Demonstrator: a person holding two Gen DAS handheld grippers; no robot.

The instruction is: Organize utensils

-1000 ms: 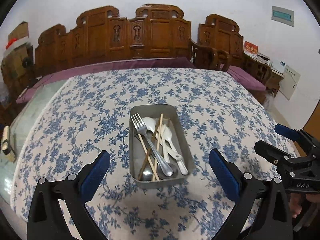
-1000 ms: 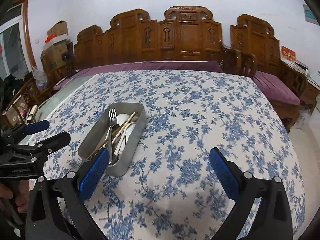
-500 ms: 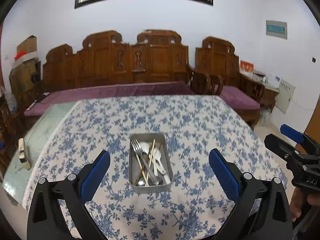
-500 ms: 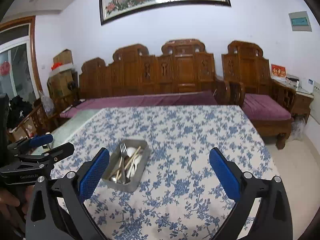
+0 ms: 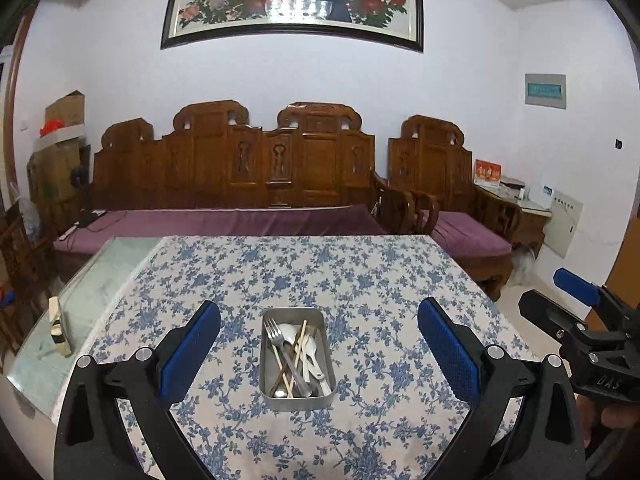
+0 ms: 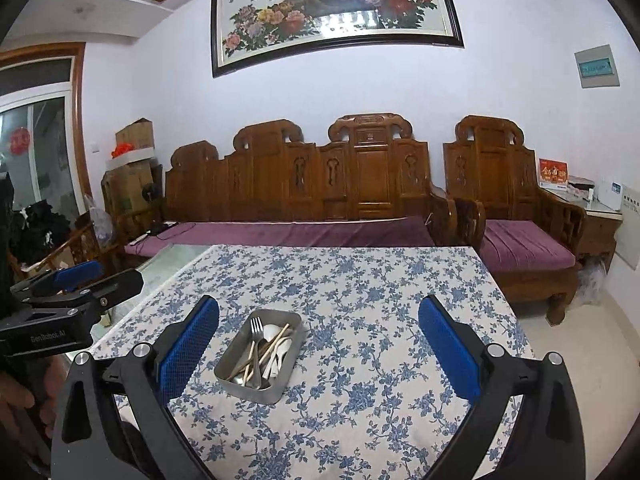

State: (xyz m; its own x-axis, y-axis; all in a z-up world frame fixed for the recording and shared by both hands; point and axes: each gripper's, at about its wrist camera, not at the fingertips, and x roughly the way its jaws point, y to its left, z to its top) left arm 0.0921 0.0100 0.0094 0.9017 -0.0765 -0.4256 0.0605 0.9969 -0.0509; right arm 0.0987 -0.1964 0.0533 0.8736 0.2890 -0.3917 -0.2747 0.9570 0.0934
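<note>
A metal tray [image 5: 297, 399] stands on the blue-flowered tablecloth [image 5: 360, 280]. It holds a fork [image 5: 275, 334], metal and white spoons and wooden chopsticks [image 5: 299, 342], all piled together. It also shows in the right wrist view [image 6: 256, 390]. My left gripper [image 5: 319, 350] is open and empty, held back above the table's near edge. My right gripper [image 6: 319, 350] is open and empty, to the right of the tray. Each gripper shows at the edge of the other's view.
A carved wooden bench with purple cushions [image 5: 240, 220] runs behind the table, with a matching armchair [image 6: 520, 240] at the right. The table's left strip is bare glass [image 5: 92, 292] with a small block [image 5: 58, 332] on it.
Both grippers have pulled back and up from the table, so the tray looks smaller and farther away and the wall painting has come into view. Both stayed open.
</note>
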